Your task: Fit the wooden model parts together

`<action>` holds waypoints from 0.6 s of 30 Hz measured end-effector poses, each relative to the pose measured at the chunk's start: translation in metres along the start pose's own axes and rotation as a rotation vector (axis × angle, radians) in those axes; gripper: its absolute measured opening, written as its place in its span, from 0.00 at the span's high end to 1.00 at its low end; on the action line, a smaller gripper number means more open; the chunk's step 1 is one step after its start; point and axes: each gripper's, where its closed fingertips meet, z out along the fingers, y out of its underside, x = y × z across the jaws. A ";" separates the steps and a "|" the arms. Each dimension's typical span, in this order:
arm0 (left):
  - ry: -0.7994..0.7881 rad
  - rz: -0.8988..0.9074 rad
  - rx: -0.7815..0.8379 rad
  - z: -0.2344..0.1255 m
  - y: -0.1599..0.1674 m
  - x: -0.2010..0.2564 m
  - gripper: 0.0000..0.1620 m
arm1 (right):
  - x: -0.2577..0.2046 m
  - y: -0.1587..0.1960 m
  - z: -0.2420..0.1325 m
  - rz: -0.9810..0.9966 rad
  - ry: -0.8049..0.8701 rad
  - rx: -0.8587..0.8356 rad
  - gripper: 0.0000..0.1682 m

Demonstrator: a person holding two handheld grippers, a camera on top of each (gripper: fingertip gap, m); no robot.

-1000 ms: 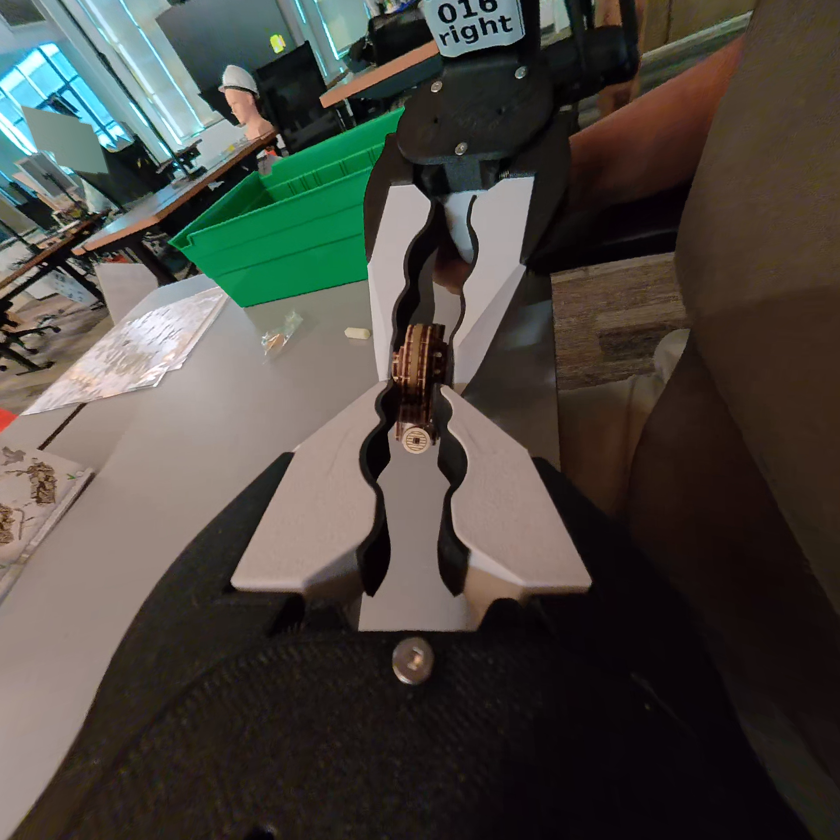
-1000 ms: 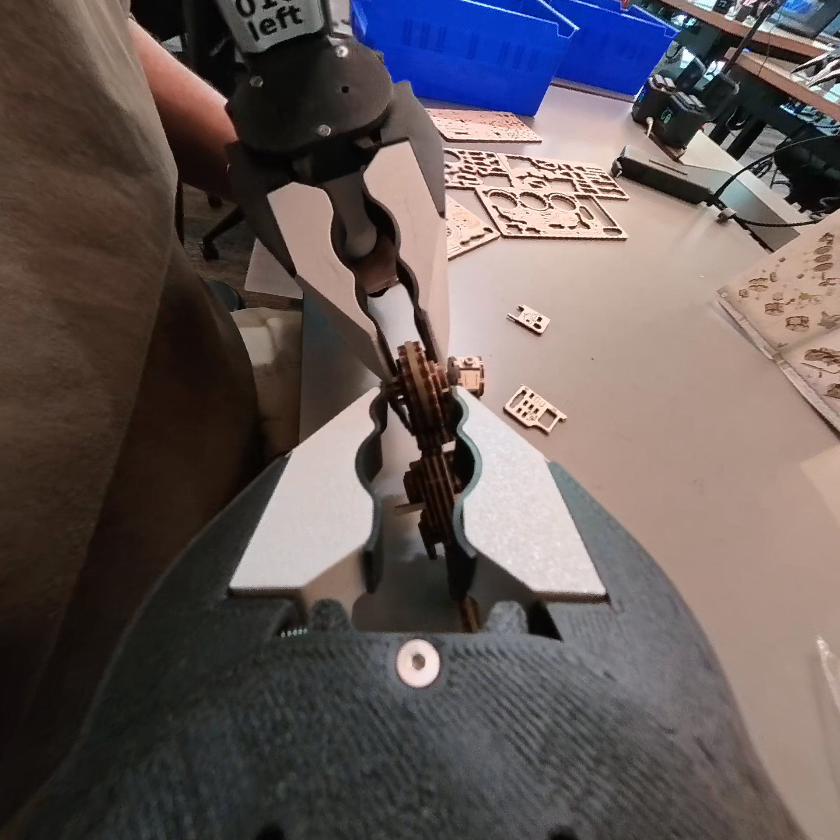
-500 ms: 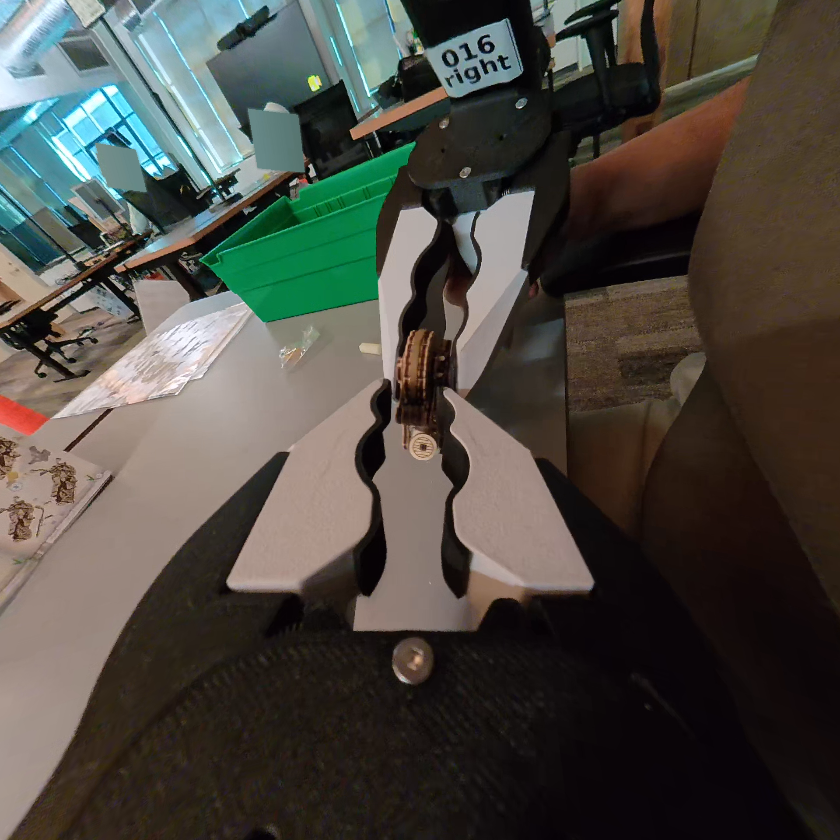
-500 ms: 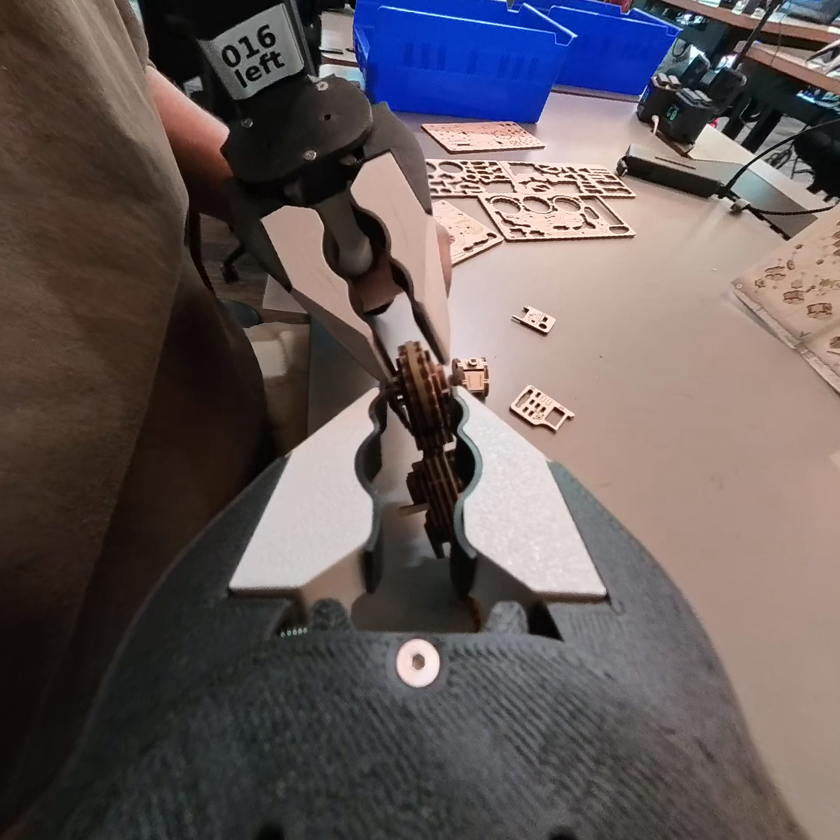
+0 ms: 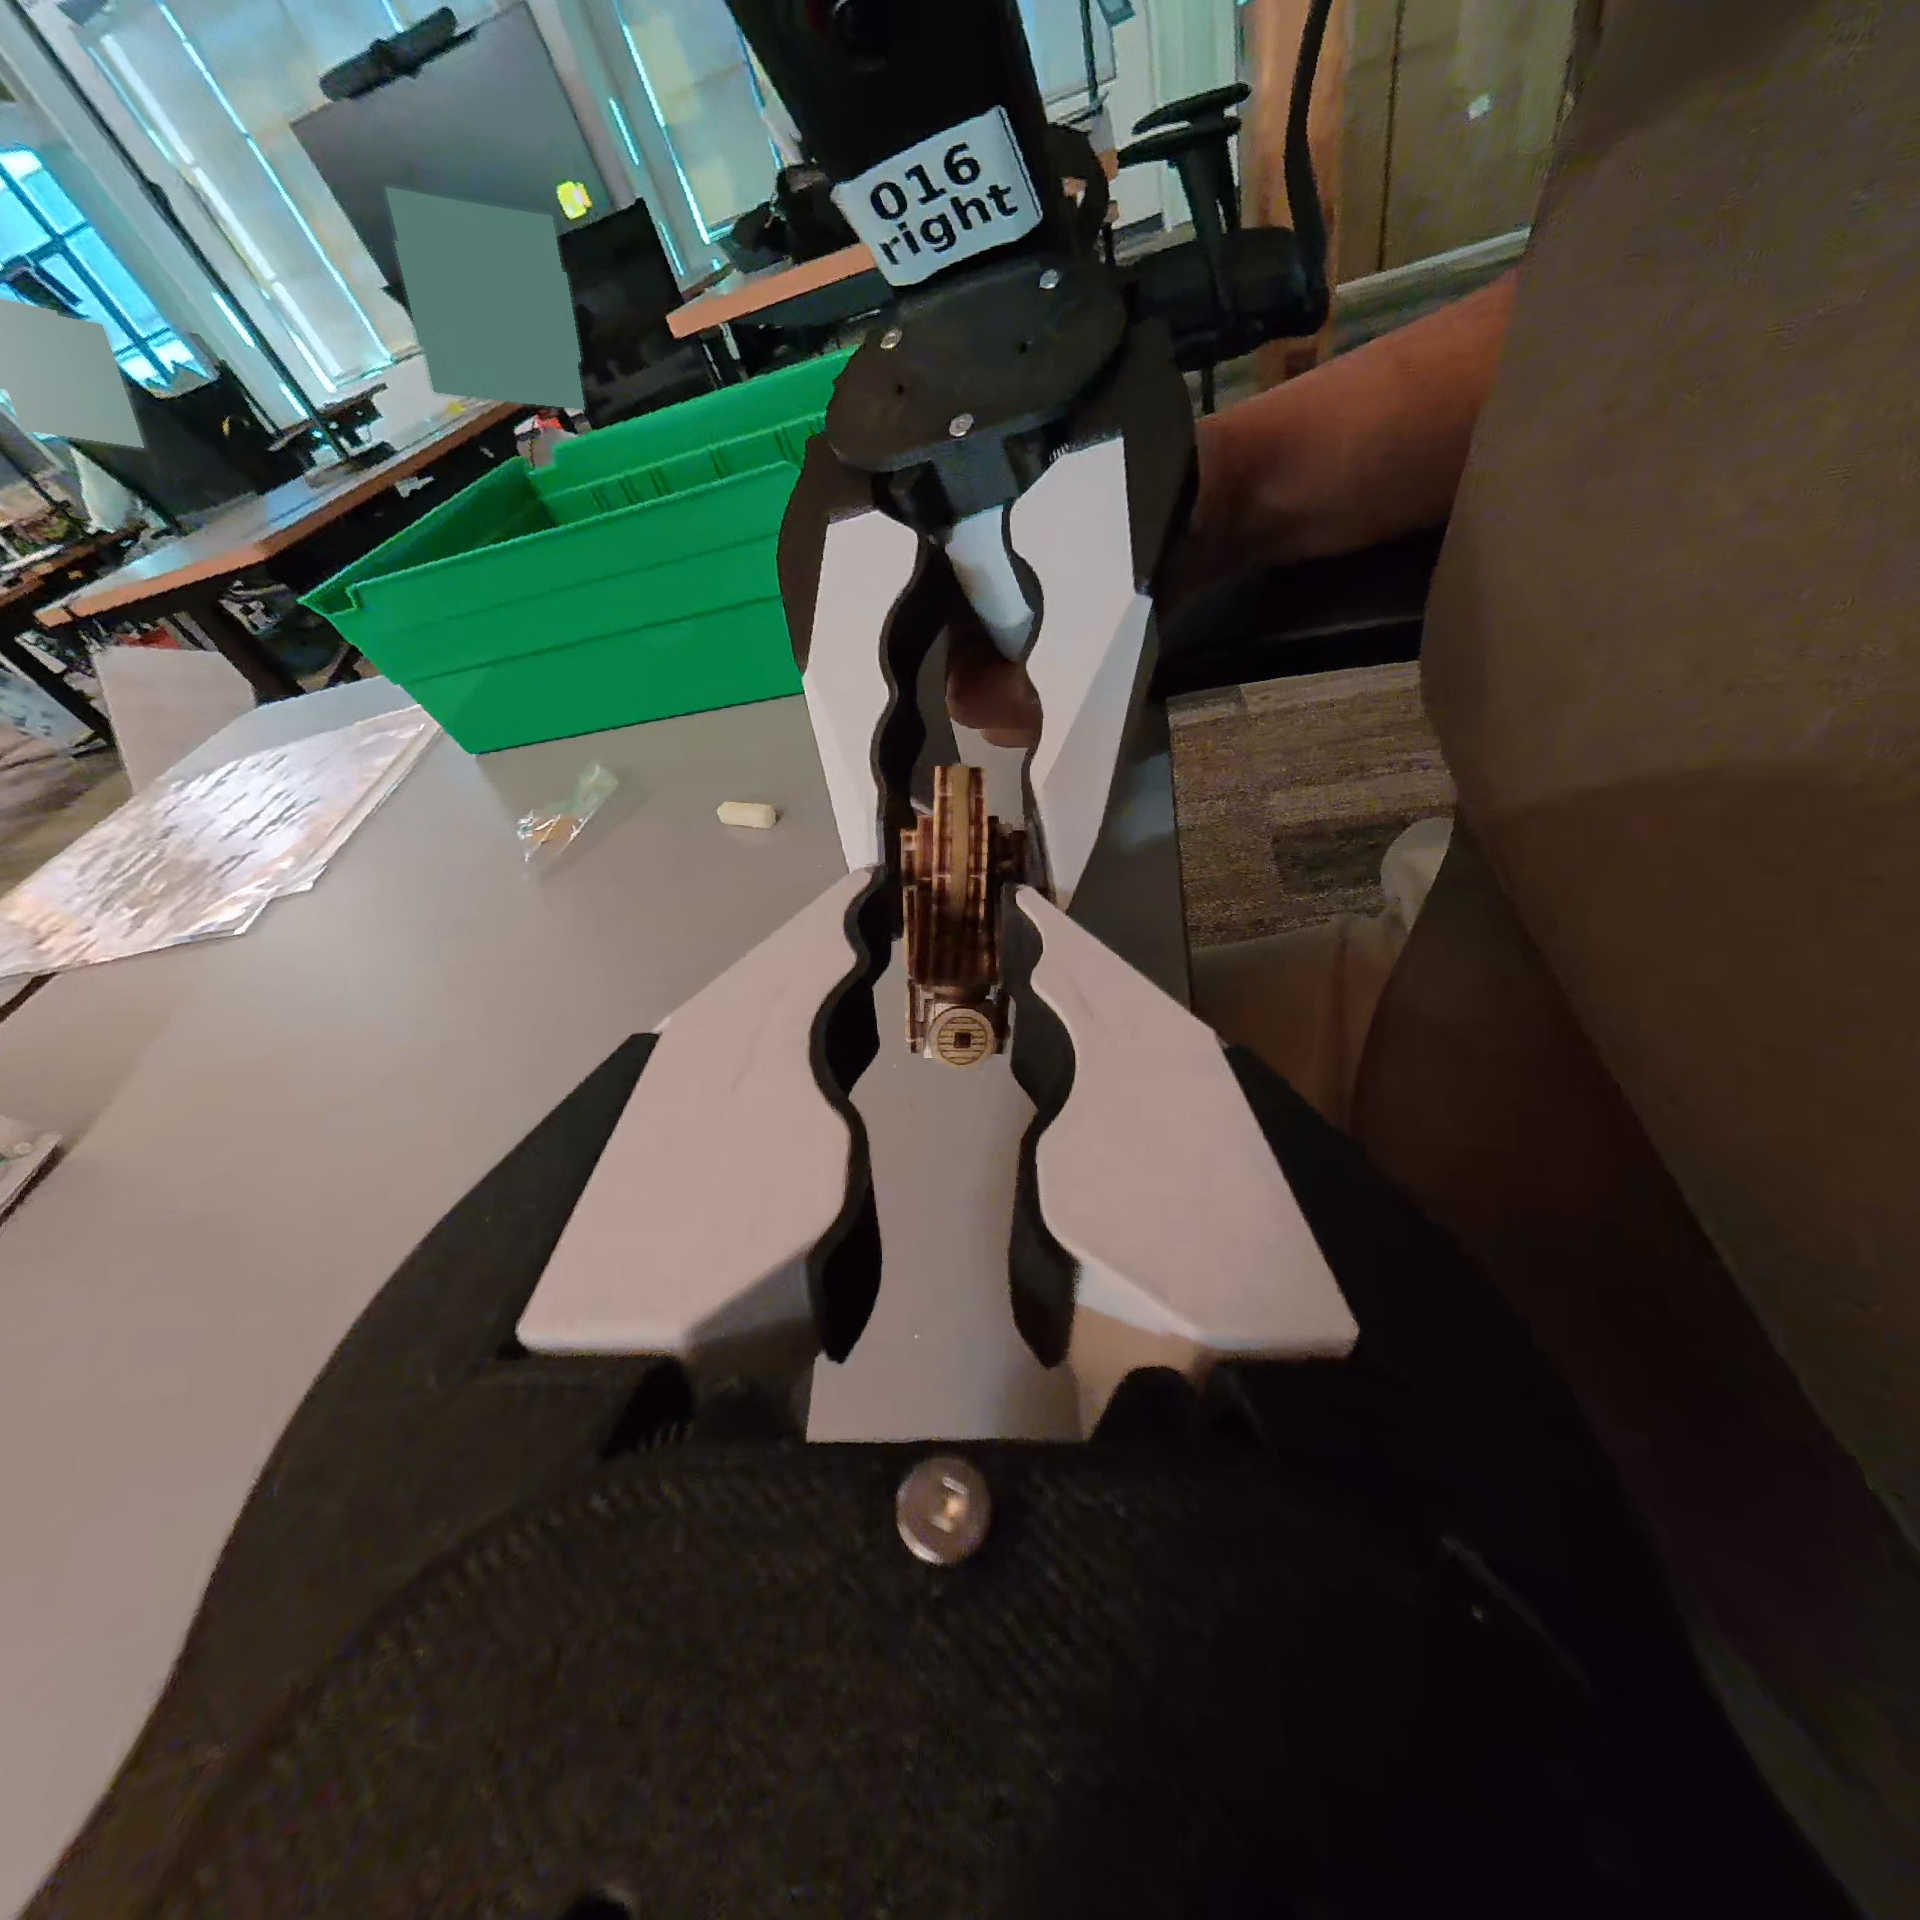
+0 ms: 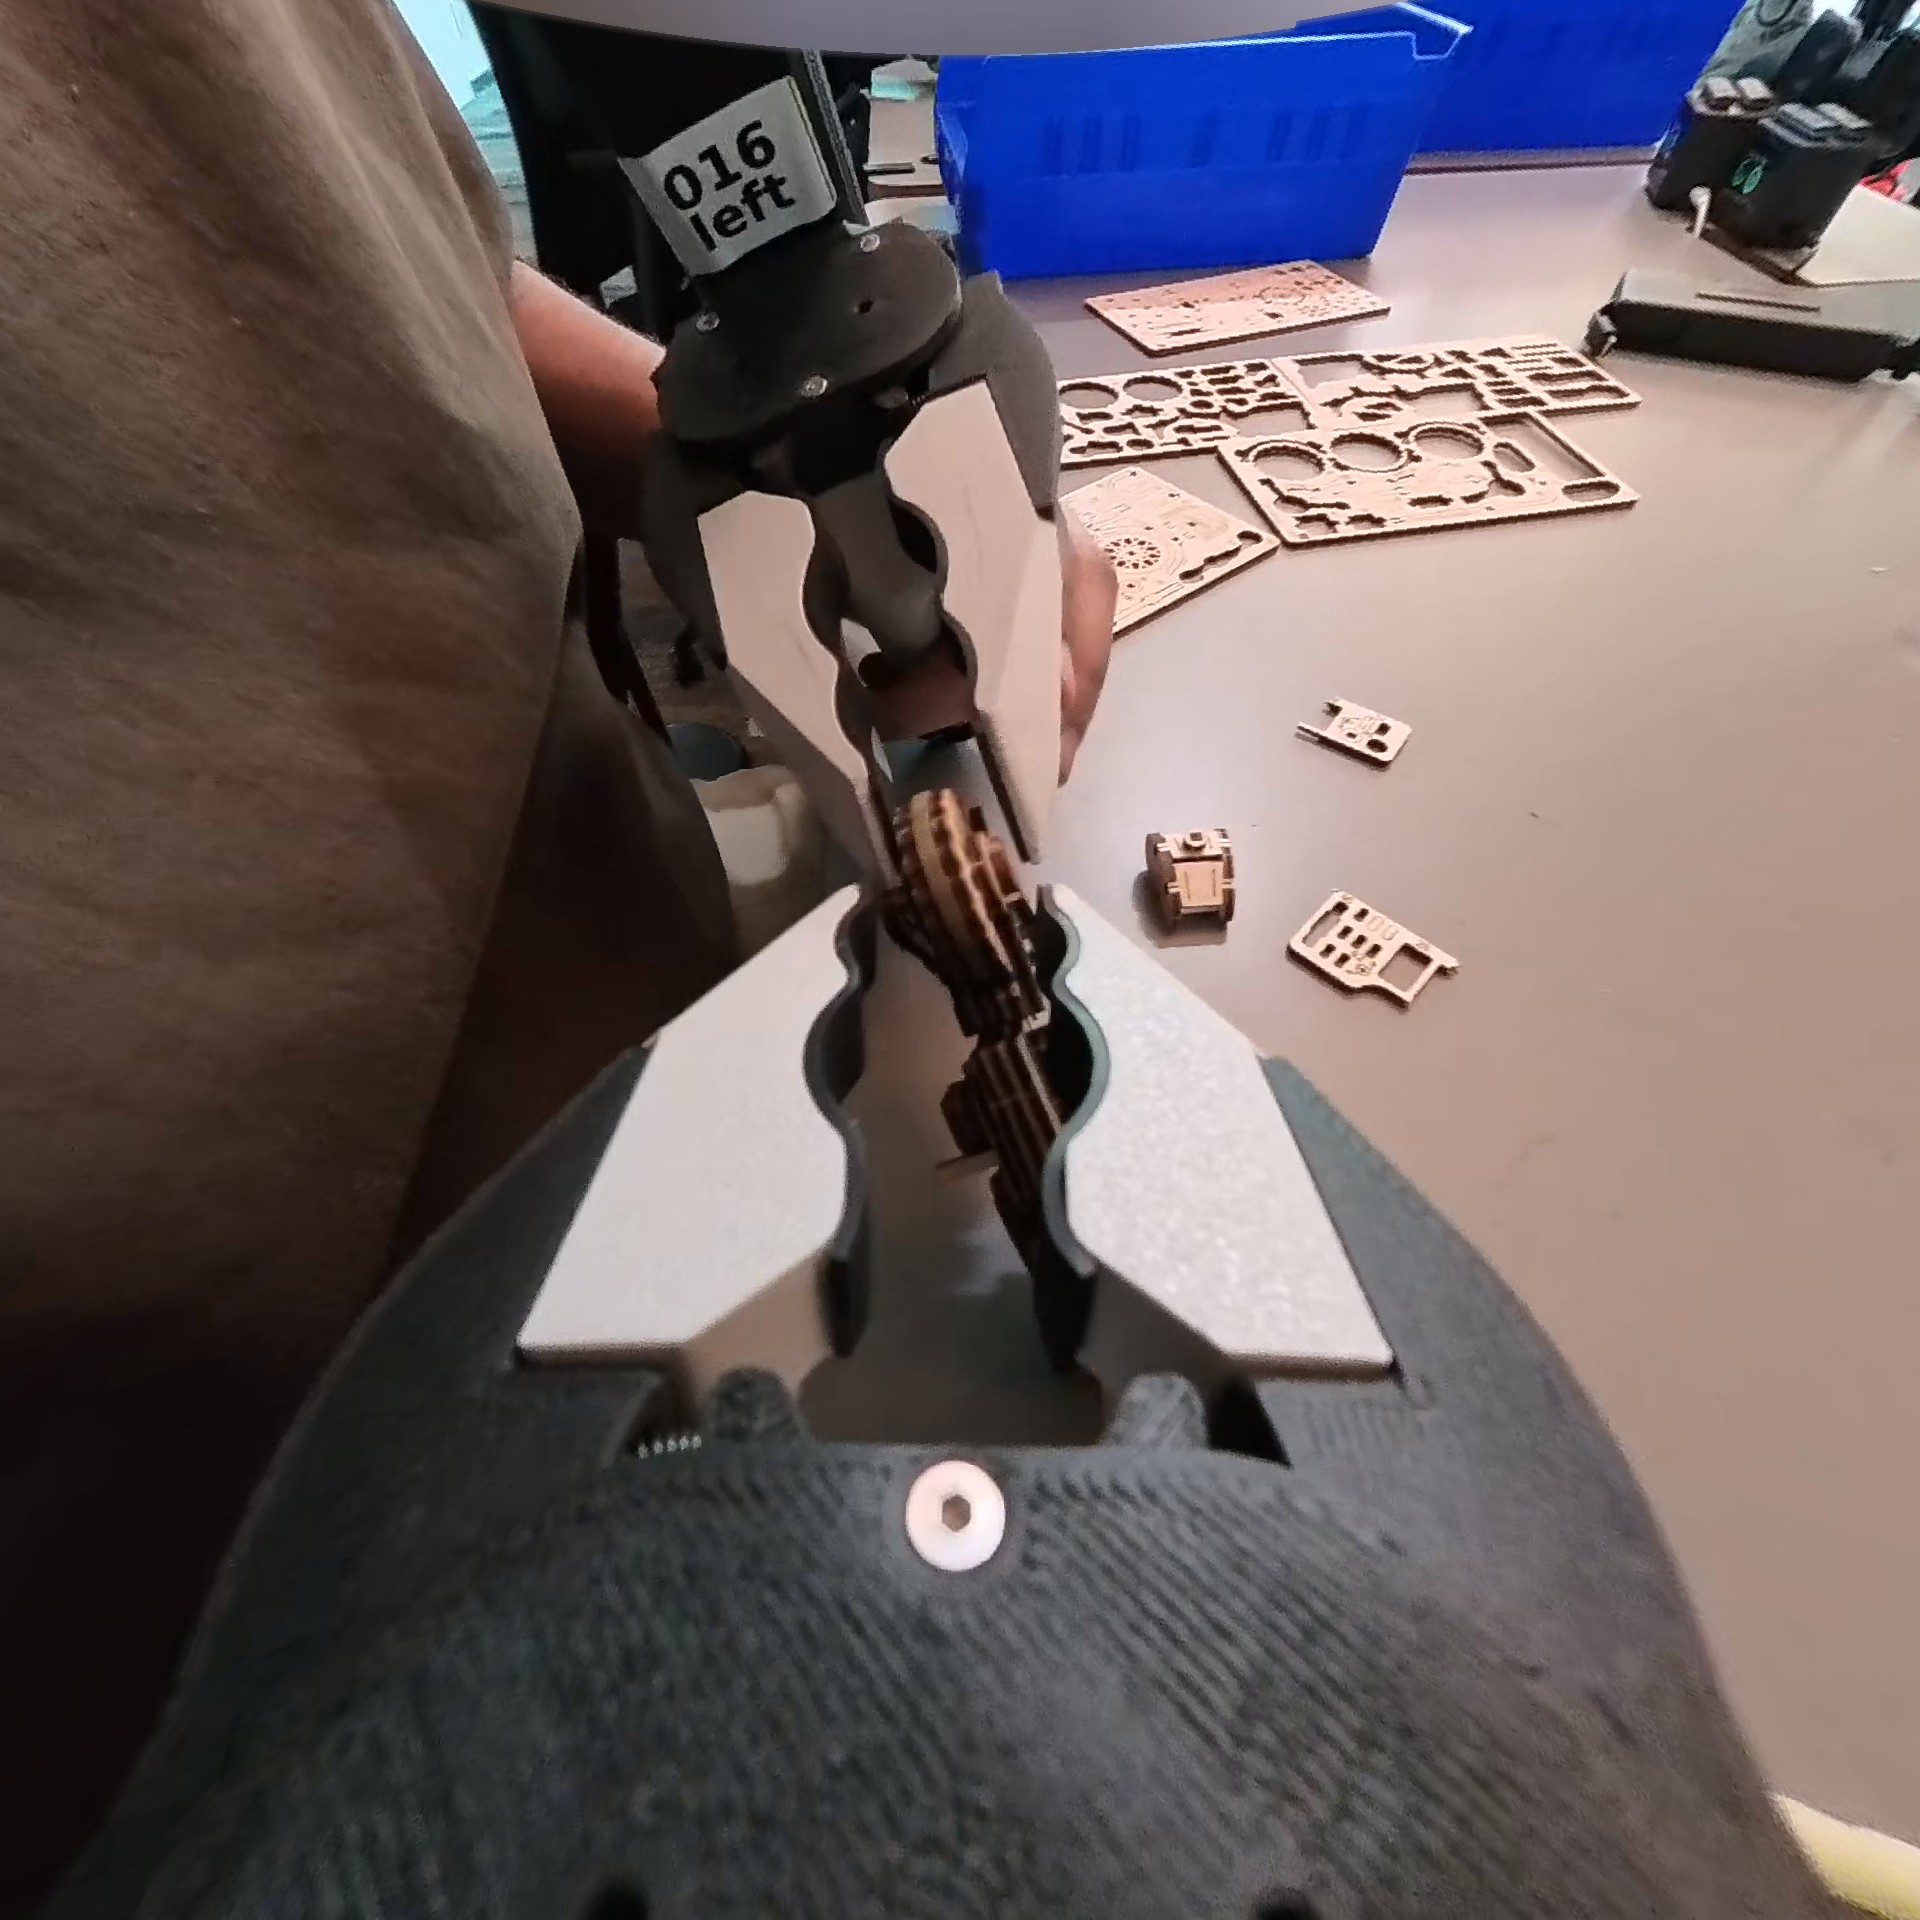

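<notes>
Gripping from both ends, the two tongs meet tip to tip above the near edge of the grey table [image 5: 436,997]. The right gripper [image 6: 961,914] is closed on the wooden assembly [image 6: 987,997], a stack of gear-like plates that runs down between its fingers along the right one. The left gripper [image 5: 954,920] has its tips against the round end of the same assembly [image 5: 951,894], with a small cylindrical part [image 5: 961,1037] showing just below; I cannot tell whether its jaws truly clamp it or only touch it.

I judge the step is pressing one piece onto the other. To do it well, keep both tools on one line, push straight along the axle, and do not twist, because the thin plates may split or slip.

On the table to the right lie a small wooden block [image 6: 1192,876], two loose flat pieces [image 6: 1369,948], and the punched sheets [image 6: 1423,473]. A green bin [image 5: 582,613] stands at the far left.
</notes>
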 end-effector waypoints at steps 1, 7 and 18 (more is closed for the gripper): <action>0.008 -0.008 -0.001 0.000 0.000 0.001 0.89 | -0.001 0.000 0.000 0.001 -0.006 -0.001 0.83; 0.014 0.000 -0.002 0.000 0.000 0.003 0.90 | -0.002 0.000 0.001 -0.002 -0.012 -0.003 0.82; -0.038 0.037 -0.010 0.000 0.003 -0.004 0.91 | 0.009 -0.003 -0.003 -0.043 0.067 0.024 0.75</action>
